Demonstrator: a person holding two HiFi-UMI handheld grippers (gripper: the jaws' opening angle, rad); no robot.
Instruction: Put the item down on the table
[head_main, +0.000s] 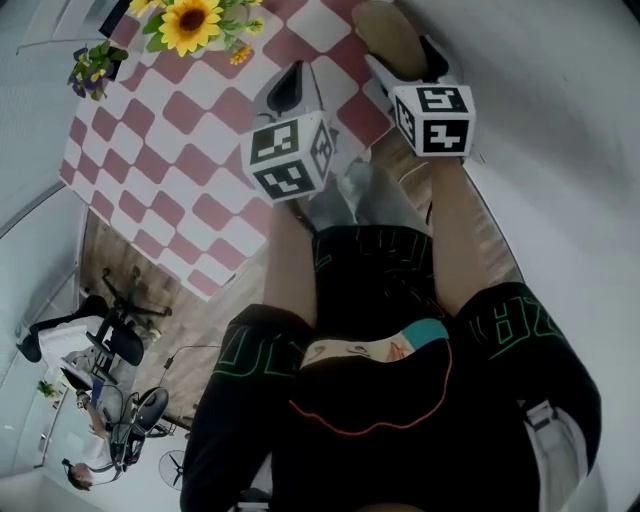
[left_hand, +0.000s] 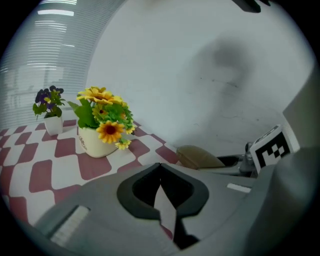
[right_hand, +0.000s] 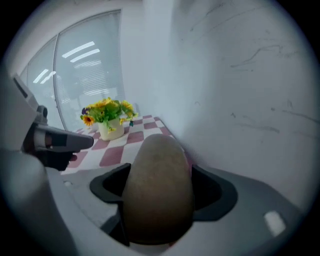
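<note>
Sunflowers (left_hand: 103, 112) in pot (left_hand: 92, 145); item (right_hand: 157, 190) in jaws

The left forearm (head_main: 288, 262) and right forearm (head_main: 455, 240), both bare, reach forward side by side. The left gripper (head_main: 288, 92) hangs over the near right corner of the desk (head_main: 150, 170), its jaws pressed together. Just beside it, nearer the desk's right edge, the right gripper (head_main: 398, 50) has its jaws clamped on a potato (right_hand: 157, 190).
</note>
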